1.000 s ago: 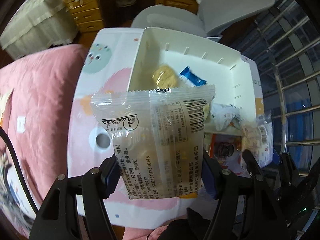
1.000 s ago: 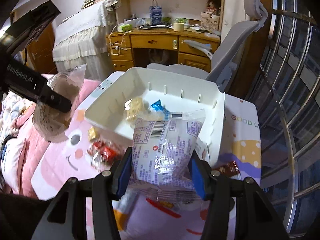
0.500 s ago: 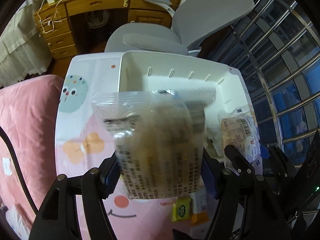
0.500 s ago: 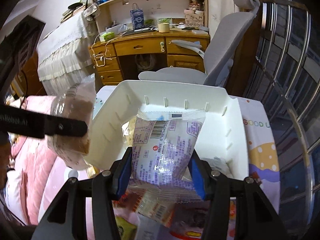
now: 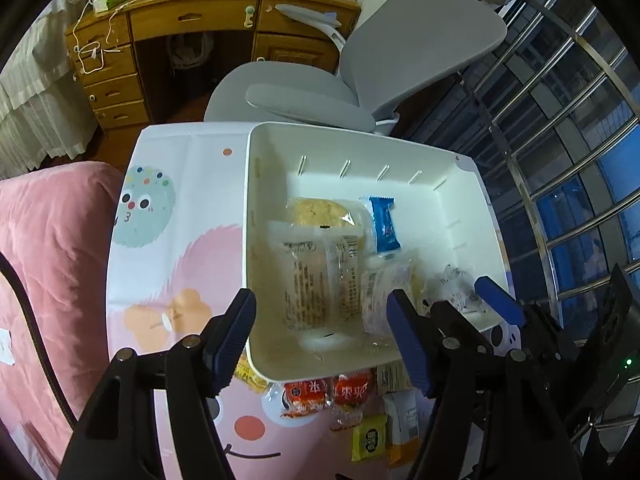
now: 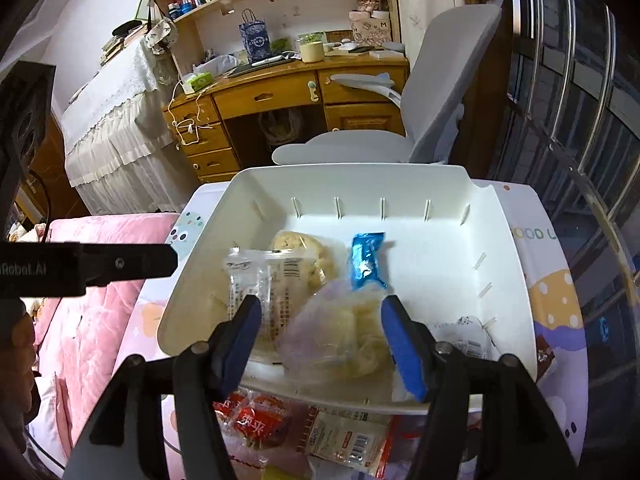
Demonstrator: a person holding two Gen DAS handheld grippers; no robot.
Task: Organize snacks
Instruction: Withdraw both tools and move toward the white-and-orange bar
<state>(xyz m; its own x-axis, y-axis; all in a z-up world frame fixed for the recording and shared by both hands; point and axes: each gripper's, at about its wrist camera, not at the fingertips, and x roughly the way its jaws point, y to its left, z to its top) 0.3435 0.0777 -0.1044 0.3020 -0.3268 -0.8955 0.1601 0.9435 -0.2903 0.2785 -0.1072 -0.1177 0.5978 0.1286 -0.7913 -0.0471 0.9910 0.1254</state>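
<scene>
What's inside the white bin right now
Inside the white bin: a round cookie, a blue wrapper, a clear printed packet overlapping the cookie, and a purple-tinted bun packet. Whatever lies under them is covered.

Left gripper point(image 5: 322, 334) fingers point(image 5: 232, 340) spread, empty; clear packet point(image 5: 316, 280) in white bin point(image 5: 464, 200).

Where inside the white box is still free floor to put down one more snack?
Free: the white box floor between the blue packet and the right wall, and along the slotted back wall. Crowded: the left and front, with the clear cookie packet and the lumpy bag.
</scene>
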